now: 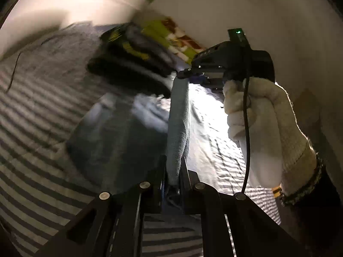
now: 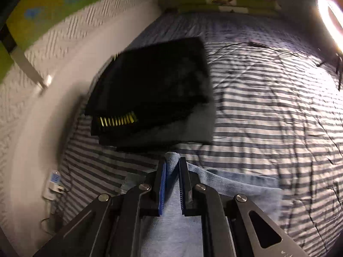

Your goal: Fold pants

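The pants [image 1: 178, 128] are pale blue denim, lifted off a striped bed. My left gripper [image 1: 172, 169] is shut on a bunched edge of them, and a taut strip of denim runs up from it to my right gripper [image 1: 182, 75], held by a gloved hand [image 1: 257, 128]. The rest of the pants [image 1: 111, 145] hangs blurred to the left below. In the right wrist view my right gripper [image 2: 171, 160] is shut on a fold of the pants [image 2: 214, 184], which spread below and to the right over the sheet.
A stack of dark folded clothes [image 2: 154, 90] with a yellow-striped band lies on the striped bedsheet [image 2: 268, 107] near the white wall [image 2: 32, 107]. Green patterned pillows [image 2: 225, 0] sit at the head. A thin cable [image 2: 257, 45] crosses the sheet. A ring light [image 2: 330, 17] glares at the right.
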